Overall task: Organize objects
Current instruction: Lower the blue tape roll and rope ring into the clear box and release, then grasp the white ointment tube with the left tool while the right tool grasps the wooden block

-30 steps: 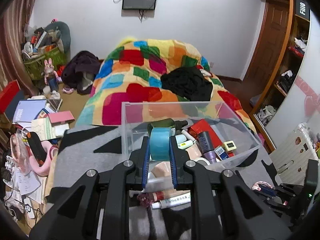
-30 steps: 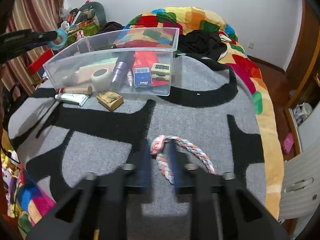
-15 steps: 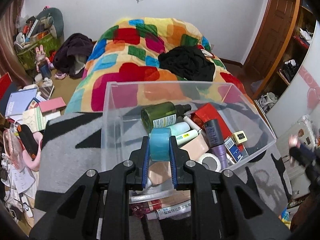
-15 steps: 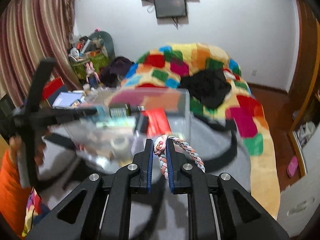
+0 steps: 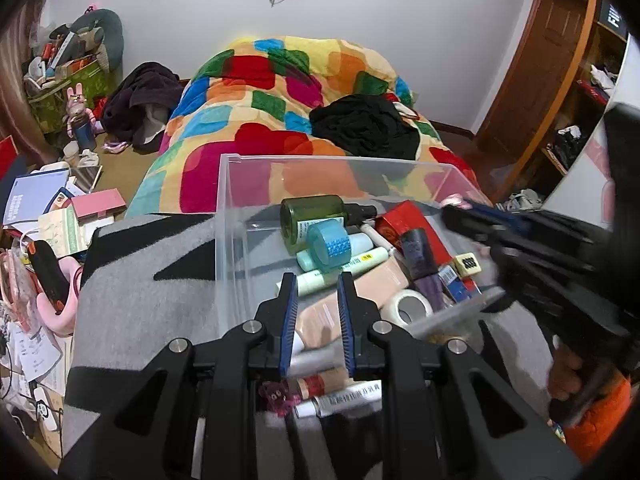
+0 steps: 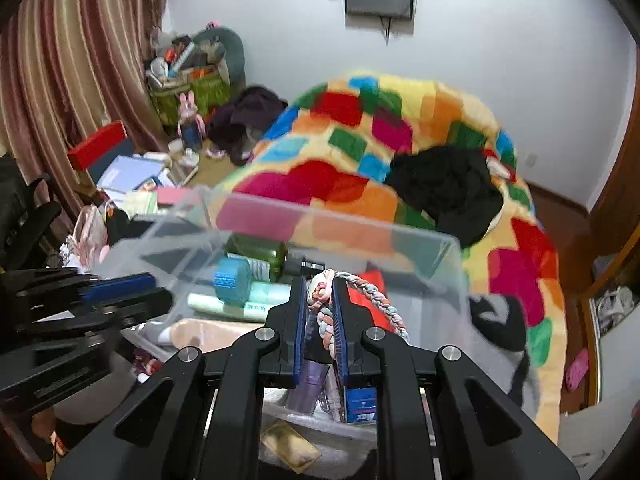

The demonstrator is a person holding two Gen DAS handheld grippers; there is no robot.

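Item: braided fabric loop, pastel, soft and light, likely limp; best pinched at its knotted end. Location: clamped between the narrow jaws of the right gripper, above the clear plastic bin. Left gripper: jaws parted, empty; blue tape roll lies in the bin beyond.

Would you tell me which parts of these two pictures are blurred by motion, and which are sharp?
Left wrist view: the right gripper entering at the right edge is smeared, while the blue tape roll in the clear bin is sharp. Right wrist view: the bin's rim and bedspread are softly blurred; the braided rope between its jaws stays crisp.
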